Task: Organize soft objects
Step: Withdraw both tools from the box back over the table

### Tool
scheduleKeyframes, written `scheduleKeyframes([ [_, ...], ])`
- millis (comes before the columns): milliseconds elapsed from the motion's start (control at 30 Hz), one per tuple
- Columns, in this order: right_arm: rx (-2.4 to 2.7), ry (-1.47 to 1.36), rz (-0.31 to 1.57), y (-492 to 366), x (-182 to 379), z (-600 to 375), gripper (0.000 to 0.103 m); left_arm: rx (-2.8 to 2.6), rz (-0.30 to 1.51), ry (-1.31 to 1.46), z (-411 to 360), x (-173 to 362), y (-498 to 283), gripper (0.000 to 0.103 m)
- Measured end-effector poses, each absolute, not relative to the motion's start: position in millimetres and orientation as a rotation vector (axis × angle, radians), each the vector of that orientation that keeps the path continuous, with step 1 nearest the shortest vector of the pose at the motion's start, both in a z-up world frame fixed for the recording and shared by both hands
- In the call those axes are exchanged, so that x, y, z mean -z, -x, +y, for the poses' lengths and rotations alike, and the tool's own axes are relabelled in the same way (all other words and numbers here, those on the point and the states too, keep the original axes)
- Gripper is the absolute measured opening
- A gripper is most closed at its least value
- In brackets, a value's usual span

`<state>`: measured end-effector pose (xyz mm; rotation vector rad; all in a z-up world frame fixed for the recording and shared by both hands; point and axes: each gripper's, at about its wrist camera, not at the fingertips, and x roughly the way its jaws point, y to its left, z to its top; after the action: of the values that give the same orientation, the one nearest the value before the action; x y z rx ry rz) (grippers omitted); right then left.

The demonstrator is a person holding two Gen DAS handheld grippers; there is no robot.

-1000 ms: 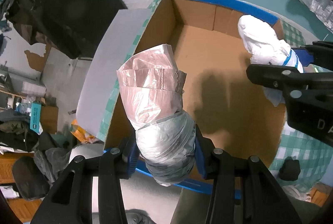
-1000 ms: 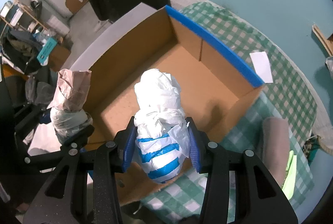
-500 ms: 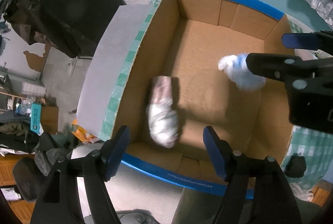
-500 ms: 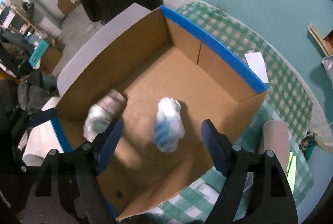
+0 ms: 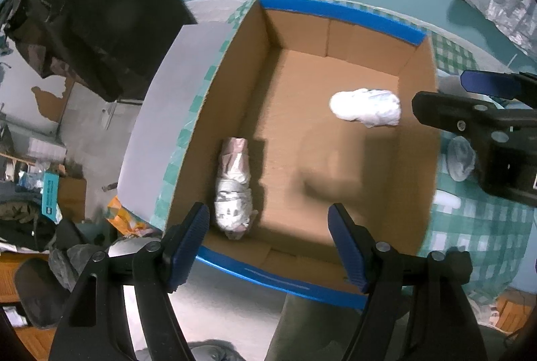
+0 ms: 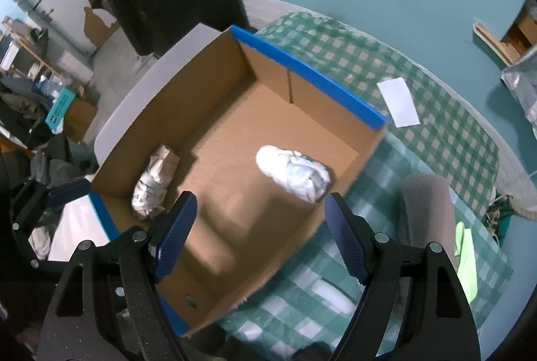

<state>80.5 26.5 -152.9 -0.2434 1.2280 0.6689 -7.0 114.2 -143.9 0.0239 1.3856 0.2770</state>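
Bundles, pink (image 5: pixel 235 189) and white (image 5: pixel 365 105), now lie dropped in the box (image 5: pixel 335 11); left gripper (image 5: pixel 268 240) and right gripper (image 6: pixel 258 236) hang above, fingers apart, empty. Both stowed.

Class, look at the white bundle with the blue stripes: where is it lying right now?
The white bundle lies on the floor of the cardboard box, towards its right wall, apart from the pink-and-grey bundle.
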Motion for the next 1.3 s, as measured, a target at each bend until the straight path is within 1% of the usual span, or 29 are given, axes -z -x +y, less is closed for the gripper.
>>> scheduleKeyframes([
  [667,-0.526,0.141,1.215,-79,143,-82,0.079,-0.155,1.353,-0.133,39,130,4,0.075],
  [1300,-0.422,0.115,1.254,-73,157,-171,0.079,-0.072,1.351,-0.204,-25,133,-2,0.075],
])
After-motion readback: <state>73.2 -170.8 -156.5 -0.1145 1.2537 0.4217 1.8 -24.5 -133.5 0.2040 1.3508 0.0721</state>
